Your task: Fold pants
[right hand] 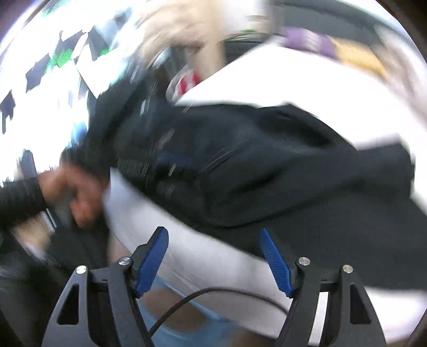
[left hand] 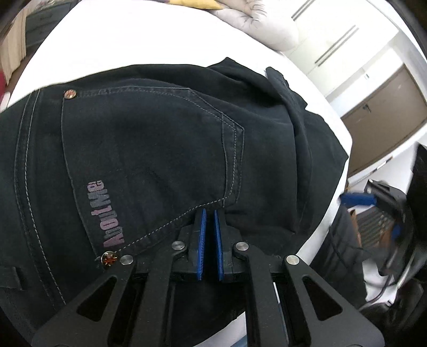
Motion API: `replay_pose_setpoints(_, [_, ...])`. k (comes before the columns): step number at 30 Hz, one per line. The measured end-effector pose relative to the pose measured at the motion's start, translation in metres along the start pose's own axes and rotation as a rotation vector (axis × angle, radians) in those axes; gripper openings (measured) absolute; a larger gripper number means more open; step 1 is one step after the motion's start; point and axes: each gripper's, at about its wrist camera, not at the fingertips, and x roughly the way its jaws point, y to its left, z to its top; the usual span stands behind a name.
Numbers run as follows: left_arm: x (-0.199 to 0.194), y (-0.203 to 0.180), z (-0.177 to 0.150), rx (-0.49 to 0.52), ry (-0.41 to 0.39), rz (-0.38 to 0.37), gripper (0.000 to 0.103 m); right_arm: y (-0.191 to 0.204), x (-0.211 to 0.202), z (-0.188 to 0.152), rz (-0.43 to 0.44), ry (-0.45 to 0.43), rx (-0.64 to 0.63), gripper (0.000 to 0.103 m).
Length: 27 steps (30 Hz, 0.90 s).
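Dark pants point(left hand: 149, 149) lie bunched on the white table point(left hand: 133, 40), back pocket up. My left gripper point(left hand: 209, 213) is closed, nothing visibly pinched, hovering over the cloth; my right gripper point(right hand: 214, 240) gapes empty at the near edge, free to regrasp.

White bed point(left hand: 138, 37) carries dark pants point(left hand: 149, 149), bunched; pale quilt point(left hand: 256, 18) at far edge.

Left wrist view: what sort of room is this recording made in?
Most likely a bedroom. Dark pants lie on a white bed sheet, with a pale quilted duvet bunched at the far end and tall white wardrobe doors with long handles beside it.
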Motion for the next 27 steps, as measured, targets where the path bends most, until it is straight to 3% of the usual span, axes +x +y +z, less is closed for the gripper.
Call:
replay_pose_setpoints(6, [0.005, 0.007, -0.005, -0.02, -0.012, -0.005, 0.007, -0.149, -0.067, 0.033, 0.117, -0.342, 0.548, 0.072])
replay_pose_setpoints(10, [-0.002, 0.014, -0.013, -0.024, -0.017, 0.001, 0.007, -0.249, -0.058, 0.053, 0.176, -0.453, 0.853, 0.068])
replay_pose_setpoints(17, [0.001, 0.022, -0.017, -0.045, -0.003, -0.001, 0.007, -0.334, -0.01, 0.061, 0.14, -0.423, 1.122, 0.058])
replay_pose_setpoints(22, [0.003, 0.034, -0.016, -0.074, 0.01, -0.029, 0.007, -0.353, 0.031, 0.073, 0.108, -0.341, 1.193, 0.058])
replay_pose_setpoints(27, [0.002, 0.037, -0.017, -0.089, 0.014, -0.034, 0.007, -0.375, 0.048, 0.074, 0.124, -0.363, 1.244, 0.051])
